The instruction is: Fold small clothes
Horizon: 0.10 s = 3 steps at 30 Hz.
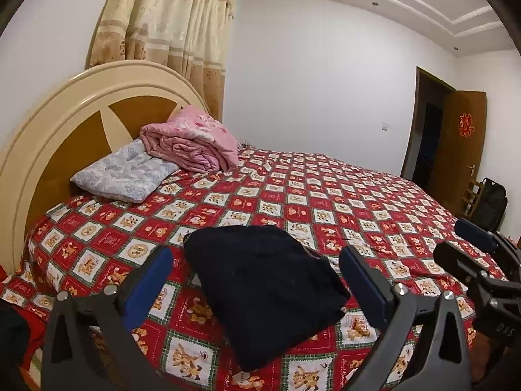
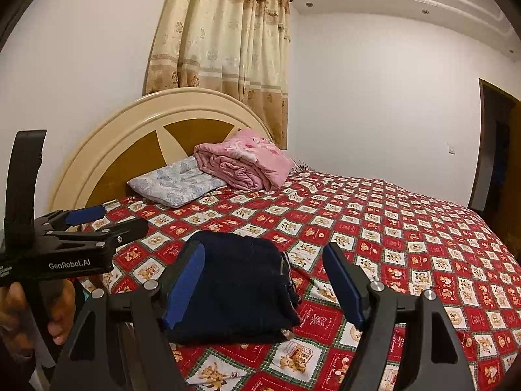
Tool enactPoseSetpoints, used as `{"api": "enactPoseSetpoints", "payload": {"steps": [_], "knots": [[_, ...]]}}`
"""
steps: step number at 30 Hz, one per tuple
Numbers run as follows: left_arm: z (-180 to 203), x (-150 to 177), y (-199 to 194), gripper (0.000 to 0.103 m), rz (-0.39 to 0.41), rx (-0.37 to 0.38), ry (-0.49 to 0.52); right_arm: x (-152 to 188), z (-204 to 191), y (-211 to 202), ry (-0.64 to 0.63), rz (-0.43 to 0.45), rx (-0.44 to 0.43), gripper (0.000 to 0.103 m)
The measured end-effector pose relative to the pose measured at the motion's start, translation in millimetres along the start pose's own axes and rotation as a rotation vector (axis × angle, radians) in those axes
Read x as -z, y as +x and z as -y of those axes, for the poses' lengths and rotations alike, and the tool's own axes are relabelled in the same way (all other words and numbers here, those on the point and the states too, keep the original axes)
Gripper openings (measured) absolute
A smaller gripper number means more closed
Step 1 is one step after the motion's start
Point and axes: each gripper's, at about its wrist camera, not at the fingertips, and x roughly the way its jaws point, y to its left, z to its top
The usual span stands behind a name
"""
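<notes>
On bedspread [image 1: 325,195], near its front edge, lay dark folded garment [image 1: 267,290]. My left gripper [image 1: 257,280] and right gripper [image 2: 263,280] hovered above garment, jaws spread, empty. Advised: pinch corners evenly, keep edges aligned.

Dark navy garment [image 1: 263,290] lies folded in a thick rectangular bundle on the patterned bedspread [image 1: 374,202]
</notes>
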Motion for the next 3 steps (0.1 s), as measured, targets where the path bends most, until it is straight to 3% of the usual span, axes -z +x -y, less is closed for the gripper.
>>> {"api": "enactPoseSetpoints", "payload": {"steps": [3], "knots": [[-0.6,0.9,2.0,0.103,0.004,-0.006,0.003,0.6,0.1,2.6,0.002,-0.008,-0.002,0.076]]}}
